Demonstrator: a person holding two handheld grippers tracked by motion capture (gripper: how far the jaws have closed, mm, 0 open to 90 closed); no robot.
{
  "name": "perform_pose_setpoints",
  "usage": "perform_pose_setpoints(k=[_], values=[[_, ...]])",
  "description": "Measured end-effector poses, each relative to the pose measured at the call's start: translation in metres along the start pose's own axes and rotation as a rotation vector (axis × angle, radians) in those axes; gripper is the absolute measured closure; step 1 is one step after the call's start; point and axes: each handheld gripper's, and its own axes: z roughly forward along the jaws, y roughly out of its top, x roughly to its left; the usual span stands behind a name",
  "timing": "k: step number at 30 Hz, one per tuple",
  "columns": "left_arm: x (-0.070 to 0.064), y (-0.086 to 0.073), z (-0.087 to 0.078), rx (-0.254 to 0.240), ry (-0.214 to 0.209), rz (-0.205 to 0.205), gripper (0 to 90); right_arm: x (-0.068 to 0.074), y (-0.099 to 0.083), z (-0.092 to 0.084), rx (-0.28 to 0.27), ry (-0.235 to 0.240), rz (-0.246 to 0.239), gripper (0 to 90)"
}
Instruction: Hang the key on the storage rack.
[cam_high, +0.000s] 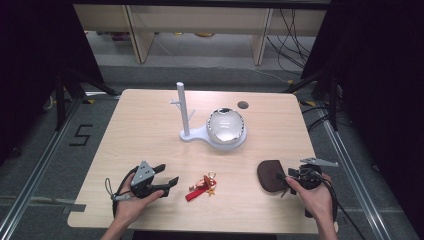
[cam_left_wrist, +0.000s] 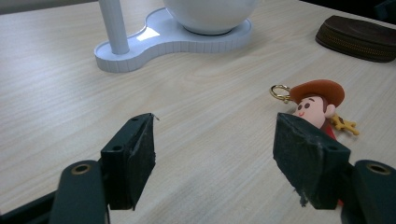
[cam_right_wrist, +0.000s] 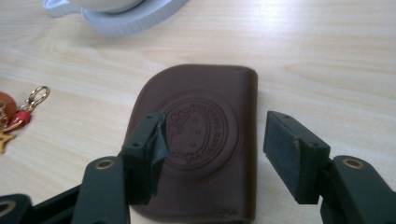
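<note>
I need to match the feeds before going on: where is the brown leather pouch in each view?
High view: brown leather pouch lies lower right, just left of the open right gripper.
Left gripper view: top right corner.
Right gripper view: centre, beneath the open jaws.
Shared landmark: the white stand base, beyond the pouch.

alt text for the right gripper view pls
Open right gripper hovers over a brown pouch with a round embossed seal, lying flat on a wooden table. A white stand sits behind; a keychain lies at left.
</note>
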Motion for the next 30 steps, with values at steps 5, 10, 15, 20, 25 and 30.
perform_pose_setpoints(k=[5, 10, 15, 20, 25, 30], values=[[0.004, -0.003, 0.001, 0.004, 0.028, -0.004, 29.3, -0.004, 0.004, 0.001, 0.091, 0.004, 0.000, 41.2], [0.005, -0.004, 0.002, -0.019, 0.030, -0.007, 29.6, -0.004, 0.008, -0.001, 0.131, 0.000, 0.055, 41.2], [0.006, -0.004, 0.000, -0.027, 0.038, -0.008, 29.7, -0.005, 0.020, -0.005, 0.170, -0.005, 0.048, 41.3], [0.005, -0.005, 0.000, -0.037, 0.038, -0.002, 29.8, -0.010, 0.033, -0.002, 0.220, 0.051, 0.040, 41.2], [0.005, -0.005, 0.001, -0.027, 0.038, 0.002, 30.0, -0.013, 0.049, 0.009, 0.316, 0.013, -0.011, 41.0], [0.004, -0.004, 0.000, -0.018, 0.048, 0.004, 30.2, -0.012, 0.056, 0.020, 0.417, 0.011, 0.037, 40.9]])
